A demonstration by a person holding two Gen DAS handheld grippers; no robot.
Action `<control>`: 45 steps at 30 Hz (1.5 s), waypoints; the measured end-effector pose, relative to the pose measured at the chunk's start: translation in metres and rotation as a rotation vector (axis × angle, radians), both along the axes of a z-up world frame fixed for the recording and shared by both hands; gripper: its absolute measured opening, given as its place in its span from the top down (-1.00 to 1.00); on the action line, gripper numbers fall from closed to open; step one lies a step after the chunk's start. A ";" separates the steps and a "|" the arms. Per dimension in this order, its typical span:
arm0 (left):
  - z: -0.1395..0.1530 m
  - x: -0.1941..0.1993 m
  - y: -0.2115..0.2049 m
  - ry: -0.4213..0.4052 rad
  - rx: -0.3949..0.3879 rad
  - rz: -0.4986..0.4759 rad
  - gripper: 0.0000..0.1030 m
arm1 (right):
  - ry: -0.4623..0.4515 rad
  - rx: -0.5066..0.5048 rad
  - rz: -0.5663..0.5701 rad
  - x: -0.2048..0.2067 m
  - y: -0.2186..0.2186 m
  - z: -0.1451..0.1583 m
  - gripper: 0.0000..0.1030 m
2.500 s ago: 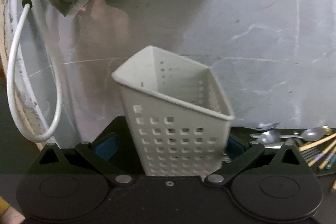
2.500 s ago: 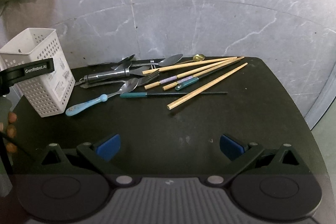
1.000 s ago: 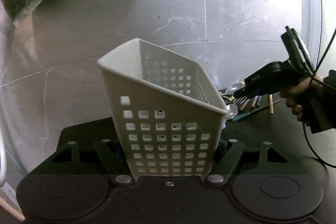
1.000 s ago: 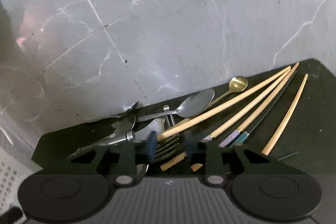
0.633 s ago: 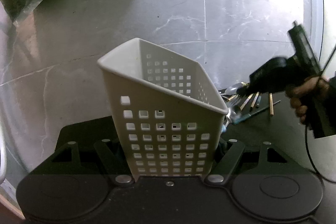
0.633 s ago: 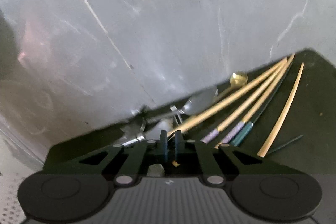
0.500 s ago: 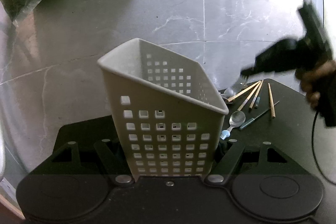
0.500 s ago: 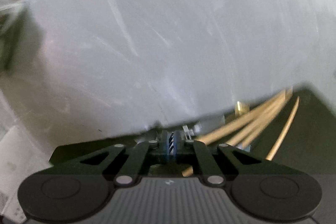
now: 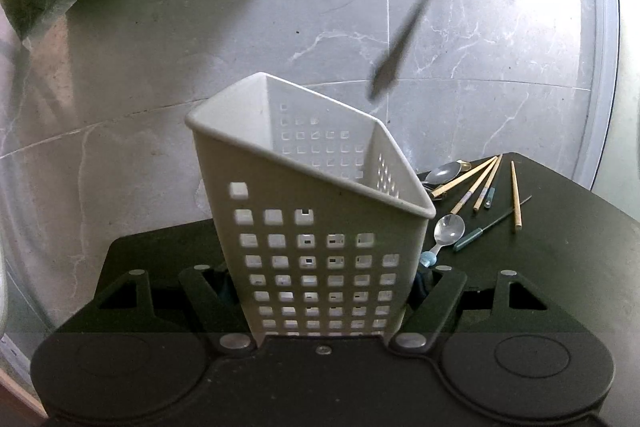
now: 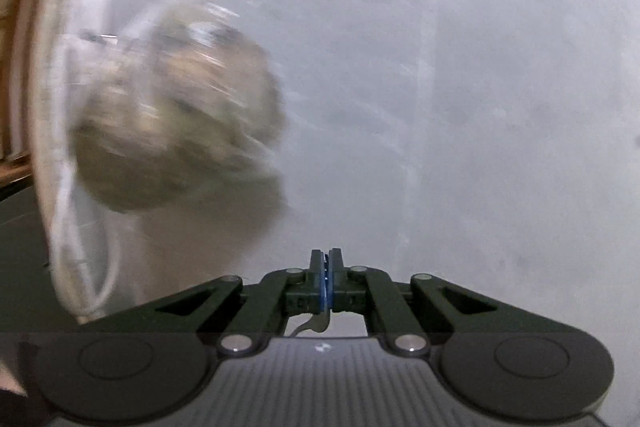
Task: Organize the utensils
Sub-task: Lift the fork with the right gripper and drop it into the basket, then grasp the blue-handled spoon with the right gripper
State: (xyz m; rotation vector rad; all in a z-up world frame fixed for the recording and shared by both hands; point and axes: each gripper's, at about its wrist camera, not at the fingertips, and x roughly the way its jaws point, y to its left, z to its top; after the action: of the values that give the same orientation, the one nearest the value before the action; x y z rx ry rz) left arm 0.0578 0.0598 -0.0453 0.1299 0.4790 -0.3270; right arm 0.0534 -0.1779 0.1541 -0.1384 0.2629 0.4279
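Left tongs (image 9: 322,291): clenched on the lower walls of the white perforated plastic utensil basket (image 9: 316,227), one finger on each side; the basket stands between them, tilted, its open mouth facing up and away.
Right tongs (image 10: 326,281): pinched tight, blue pads together, with a sliver of pale metal showing just below the pads; most likely the tine end of the fork.
Fork: a grey metal fork (image 9: 416,15) hangs in the air above and beyond the basket's far right corner, tines up, handle tip pointing down toward the mouth; blurred.
How the fork handles: judged stiff, thin, smooth and fairly light; held at one end it can swing or slip between the pads, so a grip nearer the neck would steady it.
How the basket handles: judged light and slightly flexible; a low grip on two opposite walls keeps the mouth free.
Remaining utensils: to the right of the left tongs, on the black tabletop (image 9: 560,227), lie a blue-handled metal spoon (image 9: 446,233), wooden chopsticks (image 9: 516,195) and a second, plain metal spoon (image 9: 444,173).
Risk: the handle tip may catch the rim.
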 end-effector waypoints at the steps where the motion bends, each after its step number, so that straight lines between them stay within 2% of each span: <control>1: 0.000 0.000 0.000 -0.001 0.001 0.000 -0.47 | -0.006 -0.010 0.039 -0.006 0.006 0.005 0.98; 4: 0.000 -0.001 -0.001 -0.002 0.001 -0.001 -0.47 | -0.002 -0.041 0.124 -0.014 0.027 0.005 0.98; 6: 0.000 -0.002 -0.001 -0.004 0.000 -0.001 -0.47 | 0.000 -0.088 0.166 -0.018 0.046 -0.006 0.98; 10: 0.000 -0.002 -0.002 -0.004 0.002 0.002 -0.47 | 0.042 -0.156 0.224 -0.014 0.072 -0.039 0.97; 14: 0.000 -0.002 -0.002 -0.004 0.007 -0.004 -0.47 | 0.123 -0.156 0.243 -0.010 0.080 -0.070 0.95; 16: 0.000 -0.003 -0.001 -0.003 0.005 -0.005 -0.47 | 0.166 -0.109 0.249 -0.009 0.076 -0.080 0.75; 18: 0.000 -0.003 -0.001 -0.002 0.004 -0.004 -0.47 | 0.191 -0.078 0.254 -0.015 0.068 -0.084 0.19; 21: 0.001 -0.002 0.000 0.001 0.000 -0.001 -0.47 | 0.195 0.011 0.245 -0.016 0.047 -0.082 -0.09; 22: 0.001 -0.002 0.000 0.002 0.002 0.000 -0.47 | 0.194 0.047 0.222 -0.015 0.036 -0.082 -0.17; 23: 0.001 -0.002 0.000 0.002 0.001 0.001 -0.47 | 0.197 0.080 0.183 -0.011 0.022 -0.083 -0.32; 25: 0.002 -0.002 0.000 0.002 0.002 0.000 -0.47 | 0.235 0.121 0.102 0.001 -0.004 -0.094 -0.41; 28: 0.003 -0.002 0.000 0.008 0.004 0.001 -0.47 | 0.374 0.174 0.031 0.038 -0.045 -0.135 -0.39; 33: 0.004 -0.001 -0.002 0.021 0.008 0.016 -0.47 | 0.564 0.190 0.044 0.100 -0.074 -0.208 -0.15; 38: 0.006 0.003 -0.008 0.025 0.009 0.033 -0.47 | 0.618 0.168 0.090 0.130 -0.072 -0.239 0.00; 41: 0.007 0.003 -0.010 0.025 0.012 0.034 -0.47 | 0.596 0.152 0.133 0.134 -0.067 -0.241 0.06; 44: 0.007 0.003 -0.011 0.027 0.016 0.037 -0.48 | 0.601 0.119 0.157 0.135 -0.059 -0.245 0.54; 45: 0.008 0.003 -0.011 0.026 0.015 0.038 -0.48 | 0.605 0.094 0.161 0.137 -0.055 -0.249 0.59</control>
State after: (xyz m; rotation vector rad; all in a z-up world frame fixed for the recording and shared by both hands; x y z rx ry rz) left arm 0.0608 0.0487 -0.0378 0.1314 0.5097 -0.2880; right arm 0.1905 -0.2324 -0.0949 0.0673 0.8291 0.6368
